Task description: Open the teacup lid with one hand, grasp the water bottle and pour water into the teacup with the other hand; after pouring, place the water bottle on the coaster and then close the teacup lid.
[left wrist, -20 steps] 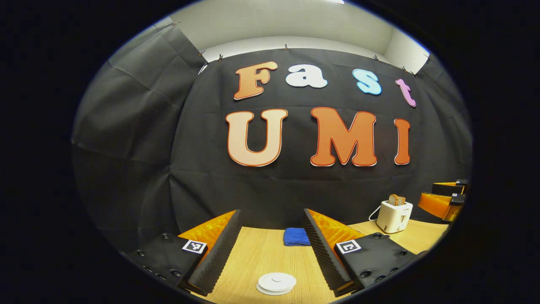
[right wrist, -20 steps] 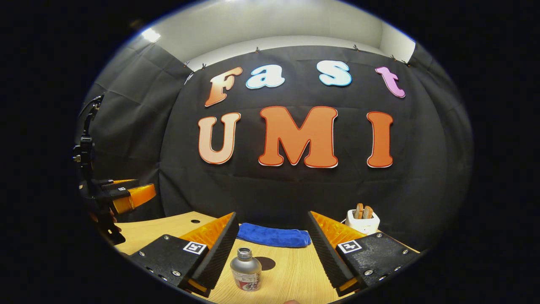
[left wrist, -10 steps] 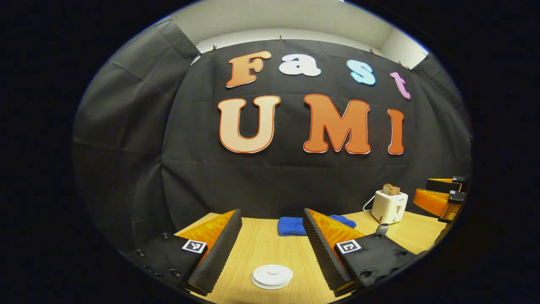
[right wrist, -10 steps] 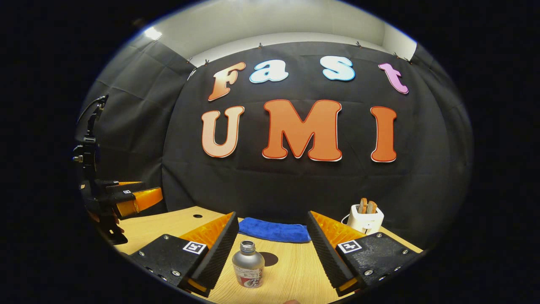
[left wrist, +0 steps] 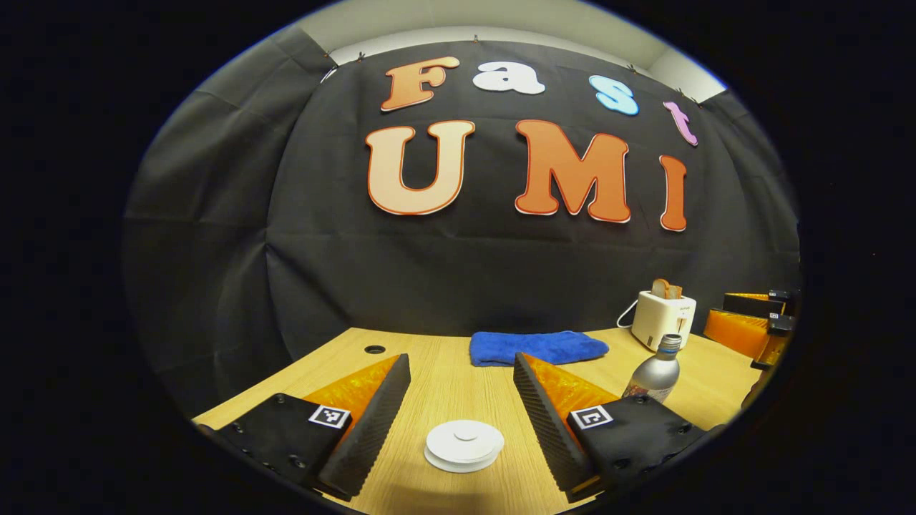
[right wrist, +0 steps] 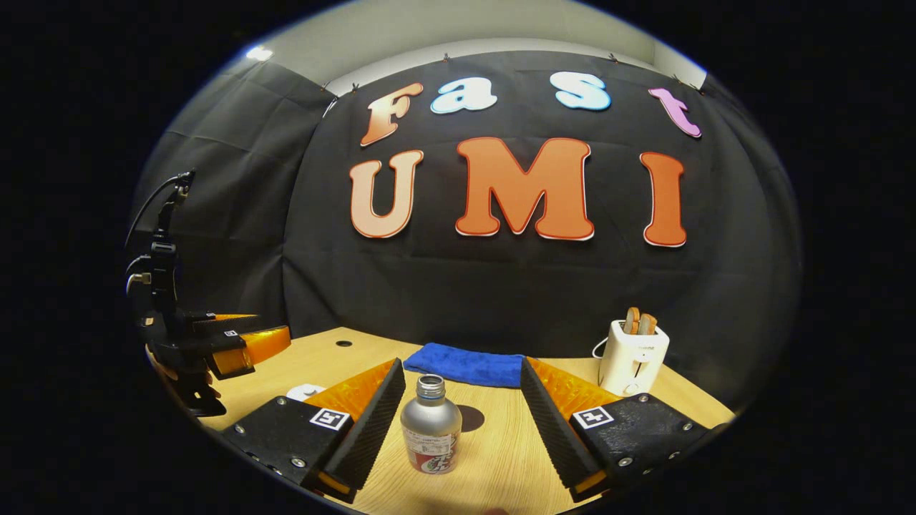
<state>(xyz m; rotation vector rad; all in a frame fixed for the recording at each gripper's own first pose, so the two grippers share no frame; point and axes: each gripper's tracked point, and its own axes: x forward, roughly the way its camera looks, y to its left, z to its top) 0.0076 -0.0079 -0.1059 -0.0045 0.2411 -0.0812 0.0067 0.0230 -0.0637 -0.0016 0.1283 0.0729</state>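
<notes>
Descent on both sides over the last second, with more of table point(left wrist: 444, 372) in sight on the near side of blue cloth point(left wrist: 537, 347). For left gripper point(left wrist: 460, 361): spread wide, holding nothing, white teacup lid point(left wrist: 464, 445) framed between the fingers, nearer than the cloth, deeper into the gap than before, touched by neither finger. For right gripper point(right wrist: 462, 361): equally wide, empty, straddling uncapped water bottle point(right wrist: 430, 425), upright just in front of the cloth, closer to one finger, no contact. Dark round coaster point(right wrist: 469, 418) just behind the bottle, toward the cloth. Probably still approach phase: lid apparently not yet lifted, nothing poured. Next, by judgement, closing on lid and bottle body.
</notes>
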